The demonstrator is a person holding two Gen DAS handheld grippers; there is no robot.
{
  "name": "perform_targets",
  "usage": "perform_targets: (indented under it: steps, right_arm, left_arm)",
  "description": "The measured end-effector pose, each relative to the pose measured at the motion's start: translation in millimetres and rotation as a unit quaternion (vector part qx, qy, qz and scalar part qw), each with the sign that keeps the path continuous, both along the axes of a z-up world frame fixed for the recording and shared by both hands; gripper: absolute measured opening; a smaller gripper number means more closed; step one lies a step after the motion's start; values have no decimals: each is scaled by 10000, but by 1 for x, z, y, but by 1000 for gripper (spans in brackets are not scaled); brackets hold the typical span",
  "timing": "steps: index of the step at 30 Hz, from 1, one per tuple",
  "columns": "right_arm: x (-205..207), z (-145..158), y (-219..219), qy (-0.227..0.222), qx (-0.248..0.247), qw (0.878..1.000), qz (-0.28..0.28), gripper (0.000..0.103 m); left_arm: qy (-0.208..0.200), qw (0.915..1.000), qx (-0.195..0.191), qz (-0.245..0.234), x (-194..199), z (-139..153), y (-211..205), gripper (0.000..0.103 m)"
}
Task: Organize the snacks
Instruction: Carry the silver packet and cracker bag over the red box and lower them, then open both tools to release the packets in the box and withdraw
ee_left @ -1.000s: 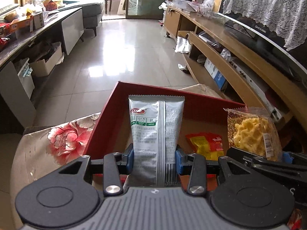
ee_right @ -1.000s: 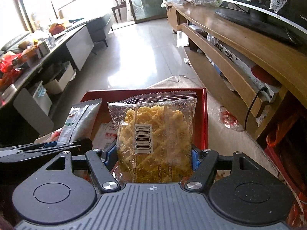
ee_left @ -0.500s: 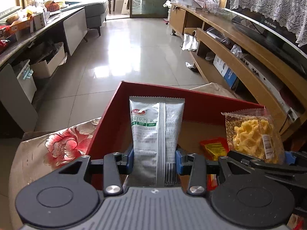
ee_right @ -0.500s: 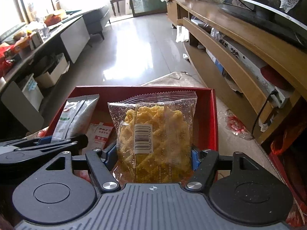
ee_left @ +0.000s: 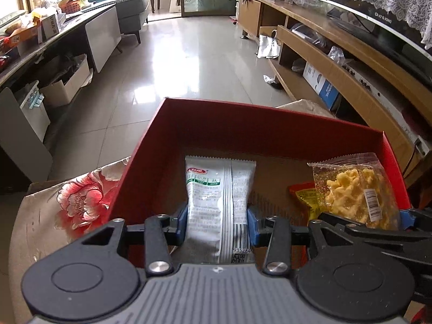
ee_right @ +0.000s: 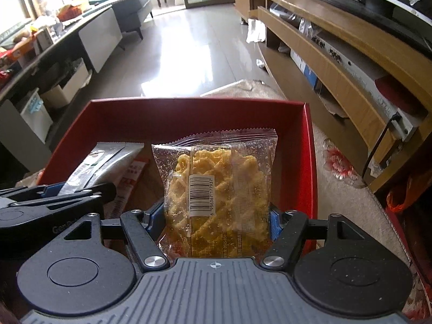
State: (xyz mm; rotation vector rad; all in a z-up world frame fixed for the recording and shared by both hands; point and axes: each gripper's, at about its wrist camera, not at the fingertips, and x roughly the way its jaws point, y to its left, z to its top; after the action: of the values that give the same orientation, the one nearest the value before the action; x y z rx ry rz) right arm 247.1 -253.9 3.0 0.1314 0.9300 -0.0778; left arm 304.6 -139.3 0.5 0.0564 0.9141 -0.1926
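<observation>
My left gripper is shut on a grey-white snack packet, held upright over the left half of the red box. My right gripper is shut on a clear bag of yellow crispy snacks, held over the right half of the same box. Each gripper's load shows in the other view: the yellow bag at the right, the grey packet at the left. A red-yellow snack packet lies on the box's cardboard floor; a red-white packet lies there too.
The box sits on a floral-patterned cloth. A long wooden TV shelf runs along the right. A counter with clutter and storage boxes stands at the left. Shiny tiled floor lies beyond the box.
Both grippers have tipped downward and moved lower into the red box, each still holding its packet. The box walls now rise higher around the packets.
</observation>
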Motion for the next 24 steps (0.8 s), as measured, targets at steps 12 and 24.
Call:
perform_targets:
  steps: [12, 24]
  right_arm:
    - [-3, -1, -1, -21, -93, 9999, -32, 81]
    - [-12, 16, -3, -329, -203, 9991, -166, 82]
  left_arm:
    - [19, 10000, 86, 31, -4, 1, -2, 47]
    - [-174, 9997, -115, 101, -14, 22, 3, 51]
